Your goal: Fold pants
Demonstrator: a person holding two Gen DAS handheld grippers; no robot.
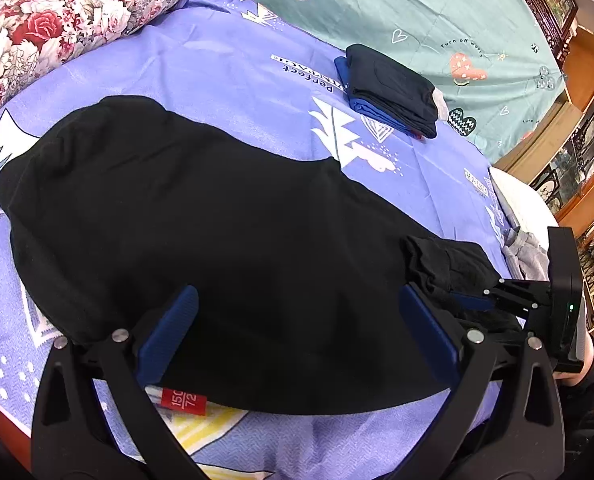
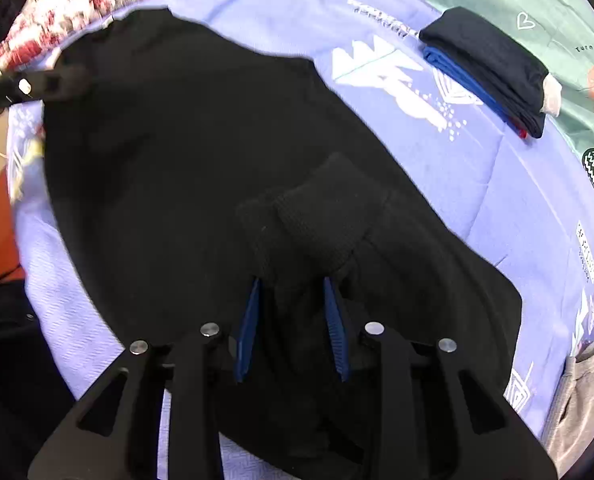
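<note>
Black pants (image 1: pixel 201 208) lie spread across the purple bedsheet (image 1: pixel 217 72), with a red size tag (image 1: pixel 183 400) showing at the near edge. My left gripper (image 1: pixel 299 292) hovers open and wide over the near part of the pants (image 2: pixel 177 140), with nothing pinched. The ribbed leg cuffs (image 2: pixel 317 208) are laid back onto the pants' body. My right gripper (image 2: pixel 291 280) sits just behind them, its blue pads apart with loose black fabric in the gap. In the left wrist view the right gripper (image 1: pixel 469 300) rests at the cuffs (image 1: pixel 449 260) on the right.
A stack of folded dark and blue clothes (image 1: pixel 389 88) sits farther back on the bed (image 2: pixel 489 64). A floral pillow (image 1: pixel 57 20) lies at the far left. A grey garment (image 1: pixel 531 252) hangs at the bed's right edge. Wooden cabinets (image 1: pixel 577 160) stand beyond.
</note>
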